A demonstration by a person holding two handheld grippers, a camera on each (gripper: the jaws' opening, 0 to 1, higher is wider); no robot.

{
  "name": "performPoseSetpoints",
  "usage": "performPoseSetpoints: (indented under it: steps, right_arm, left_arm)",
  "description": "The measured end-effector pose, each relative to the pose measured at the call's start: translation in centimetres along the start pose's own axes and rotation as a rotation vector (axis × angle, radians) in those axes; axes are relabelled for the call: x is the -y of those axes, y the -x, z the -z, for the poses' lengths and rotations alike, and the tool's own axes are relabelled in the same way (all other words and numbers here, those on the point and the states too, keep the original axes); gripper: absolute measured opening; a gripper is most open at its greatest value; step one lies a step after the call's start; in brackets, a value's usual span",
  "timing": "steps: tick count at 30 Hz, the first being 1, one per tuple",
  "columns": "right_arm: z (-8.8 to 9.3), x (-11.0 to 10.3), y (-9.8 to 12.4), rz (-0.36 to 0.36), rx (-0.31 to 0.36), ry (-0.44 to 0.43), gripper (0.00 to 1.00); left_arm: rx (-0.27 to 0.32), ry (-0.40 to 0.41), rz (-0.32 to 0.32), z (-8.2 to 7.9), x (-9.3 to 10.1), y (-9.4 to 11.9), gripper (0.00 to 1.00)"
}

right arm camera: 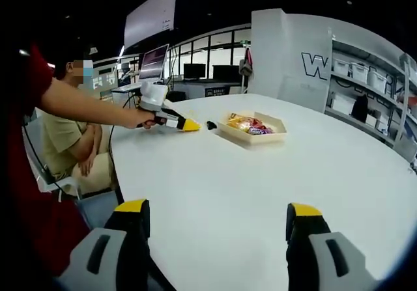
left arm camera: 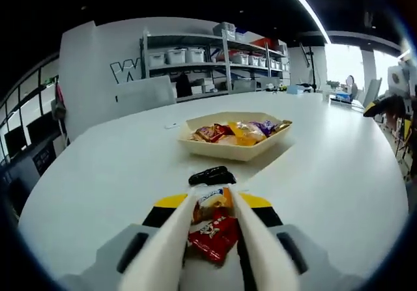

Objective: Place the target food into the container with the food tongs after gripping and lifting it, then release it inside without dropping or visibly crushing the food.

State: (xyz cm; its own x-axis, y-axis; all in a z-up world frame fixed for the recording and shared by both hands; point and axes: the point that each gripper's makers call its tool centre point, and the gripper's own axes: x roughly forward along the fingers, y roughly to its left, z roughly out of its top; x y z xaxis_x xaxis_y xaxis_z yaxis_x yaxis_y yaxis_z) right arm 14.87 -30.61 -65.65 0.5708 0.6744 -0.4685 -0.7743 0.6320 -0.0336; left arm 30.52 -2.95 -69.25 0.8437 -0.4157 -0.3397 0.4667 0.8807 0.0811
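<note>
The left gripper [left arm camera: 214,222] is squeezing white tongs [left arm camera: 171,239] onto a red snack packet [left arm camera: 214,237]. The right gripper [right arm camera: 217,221] is hanging unclenched, well apart from the tray [right arm camera: 268,137].

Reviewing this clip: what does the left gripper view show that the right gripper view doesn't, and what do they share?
Left gripper view alone: white tongs running forward from the left gripper, closed on a red snack packet, with a small black object on the table just ahead.

Right gripper view alone: the right gripper open and holding nothing, a person's outstretched arm holding the left gripper, and a seated person at the table edge.

Both: the white table, the cream tray of wrapped snacks, and the storage shelves.
</note>
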Motion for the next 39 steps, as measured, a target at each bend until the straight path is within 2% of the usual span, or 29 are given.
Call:
performPoseSetpoints:
  steps: [6, 15, 23, 31, 39]
  right_arm:
    - [-0.1, -0.2, 0.0, -0.002, -0.006, 0.006, 0.85]
    - [-0.3, -0.4, 0.0, -0.002, -0.003, 0.011, 0.84]
    - [-0.2, -0.6, -0.1, -0.009, -0.010, 0.022, 0.84]
    - [-0.2, -0.8, 0.0, -0.010, -0.001, 0.019, 0.85]
    - [-0.1, -0.6, 0.3, -0.005, 0.002, 0.014, 0.85]
  left_arm:
    - [0.002, 0.038, -0.020, 0.0, -0.6, 0.0, 0.20]
    - [-0.002, 0.025, -0.024, -0.4, -0.6, 0.3, 0.20]
    - [0.018, 0.021, -0.026, -1.7, -0.8, 0.8, 0.20]
    - [0.051, 0.003, -0.008, -4.1, 0.0, 0.6, 0.21]
    - [0.068, -0.010, 0.001, -5.6, 0.3, 0.4, 0.21]
